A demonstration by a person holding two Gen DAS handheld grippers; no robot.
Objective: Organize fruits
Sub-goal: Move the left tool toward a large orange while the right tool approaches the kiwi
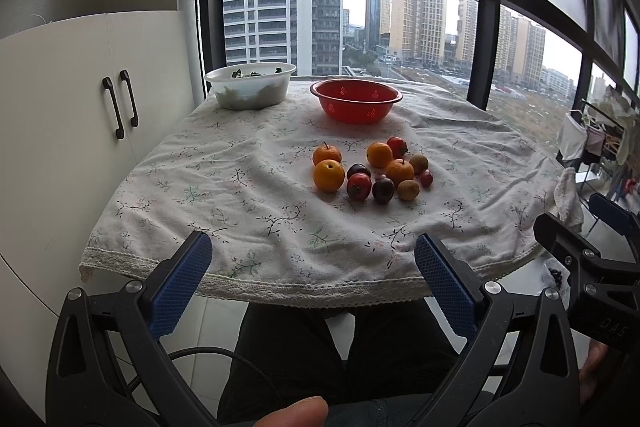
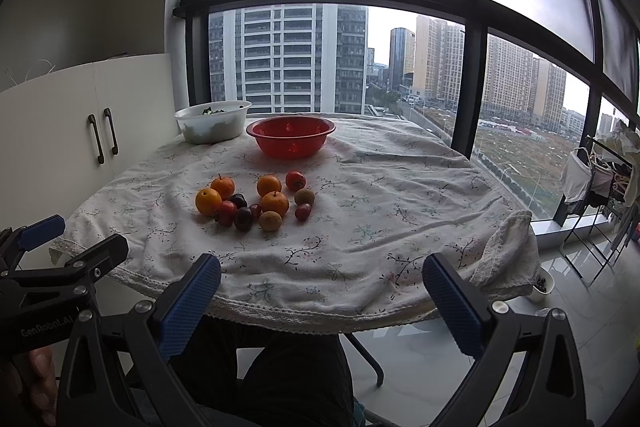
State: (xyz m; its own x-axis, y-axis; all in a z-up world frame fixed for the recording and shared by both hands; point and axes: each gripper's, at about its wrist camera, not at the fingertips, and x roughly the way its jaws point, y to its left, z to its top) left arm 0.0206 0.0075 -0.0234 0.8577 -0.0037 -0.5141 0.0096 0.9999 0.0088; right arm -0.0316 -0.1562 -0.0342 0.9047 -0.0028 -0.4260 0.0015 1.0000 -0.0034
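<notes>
A cluster of fruit lies in the middle of the cloth-covered round table [image 1: 240, 187]: several oranges [image 1: 329, 175] [image 2: 208, 201], red fruits [image 1: 359, 185] [image 2: 295, 181], dark plums [image 1: 383, 190] [image 2: 243, 218] and small brown fruits [image 1: 408, 190] [image 2: 270, 221]. An empty red colander bowl [image 1: 356, 100] [image 2: 291, 135] stands behind them. My left gripper [image 1: 312, 279] is open and empty, held before the table's near edge. My right gripper [image 2: 320, 287] is open and empty, also before the near edge, to the right of the left one.
A white bowl with greens [image 1: 251, 84] [image 2: 212, 121] stands at the table's back left. White cabinets [image 1: 80, 115] stand at the left. A large window is behind. A clothes rack [image 2: 600, 179] stands at the right. The person's legs [image 1: 340, 347] are under the table.
</notes>
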